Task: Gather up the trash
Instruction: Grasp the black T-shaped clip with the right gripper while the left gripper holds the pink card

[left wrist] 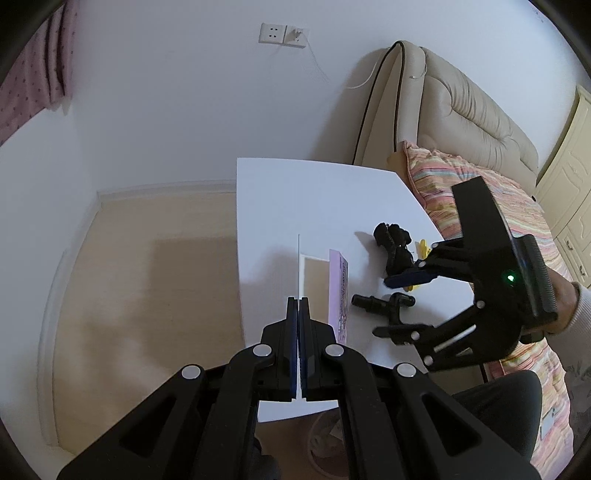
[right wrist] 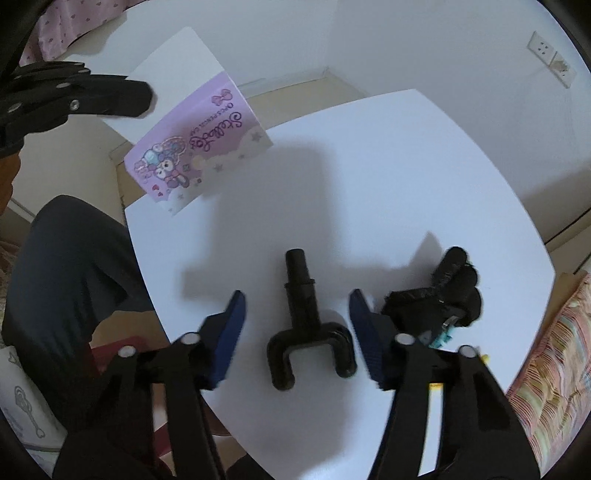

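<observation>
At the bottom of the right wrist view the right gripper [right wrist: 295,325] stands spread wide over the white table [right wrist: 424,177], its blue pads [right wrist: 231,332] either side of a black Y-shaped plastic fitting [right wrist: 306,328] lying flat at lower centre, not touching it. Just right of it sits a lumpy black clump [right wrist: 447,291] with teal and yellow bits beside it. Toward the upper left, the left gripper [left wrist: 297,310] is pressed together on the white flap of a lilac cartoon box [right wrist: 195,147], held above the table's near edge. Beyond are a beige headboard [left wrist: 454,110] and a wall socket [left wrist: 282,34].
</observation>
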Tool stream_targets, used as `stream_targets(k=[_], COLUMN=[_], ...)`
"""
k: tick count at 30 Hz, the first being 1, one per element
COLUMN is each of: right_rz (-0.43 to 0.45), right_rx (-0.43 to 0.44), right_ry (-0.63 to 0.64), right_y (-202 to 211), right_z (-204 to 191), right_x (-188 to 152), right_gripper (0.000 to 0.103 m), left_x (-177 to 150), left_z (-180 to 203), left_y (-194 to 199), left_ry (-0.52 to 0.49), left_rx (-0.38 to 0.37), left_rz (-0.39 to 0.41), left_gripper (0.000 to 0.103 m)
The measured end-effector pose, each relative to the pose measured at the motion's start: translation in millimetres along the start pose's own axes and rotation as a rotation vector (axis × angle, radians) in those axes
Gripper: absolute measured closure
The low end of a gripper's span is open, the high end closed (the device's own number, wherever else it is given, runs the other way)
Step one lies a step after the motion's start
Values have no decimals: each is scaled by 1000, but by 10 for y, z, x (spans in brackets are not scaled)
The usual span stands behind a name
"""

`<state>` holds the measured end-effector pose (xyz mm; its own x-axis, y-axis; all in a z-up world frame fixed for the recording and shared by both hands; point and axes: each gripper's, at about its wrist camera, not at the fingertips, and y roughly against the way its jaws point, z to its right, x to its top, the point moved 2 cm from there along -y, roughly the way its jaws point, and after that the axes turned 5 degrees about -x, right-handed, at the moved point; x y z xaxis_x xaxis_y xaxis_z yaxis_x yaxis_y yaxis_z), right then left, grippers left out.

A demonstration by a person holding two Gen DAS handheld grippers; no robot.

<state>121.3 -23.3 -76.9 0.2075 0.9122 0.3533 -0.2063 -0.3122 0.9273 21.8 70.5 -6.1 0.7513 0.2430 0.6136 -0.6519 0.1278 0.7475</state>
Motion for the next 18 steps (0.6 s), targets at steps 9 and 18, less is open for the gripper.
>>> stream_targets(k=[9, 18], right_rz=[-2, 31], right_rx=[36, 23], right_ry=[-26, -70], right_y=[-74, -21], right_z=[72, 25], right_x=[4, -45], right_gripper=[82, 87], left_x=[-49, -82], left_z=[-40, 52], left_y=[-9, -37], left_ry=[11, -15], left_rx=[-10, -29], left_rz=[-6, -11], left_gripper=[103, 103])
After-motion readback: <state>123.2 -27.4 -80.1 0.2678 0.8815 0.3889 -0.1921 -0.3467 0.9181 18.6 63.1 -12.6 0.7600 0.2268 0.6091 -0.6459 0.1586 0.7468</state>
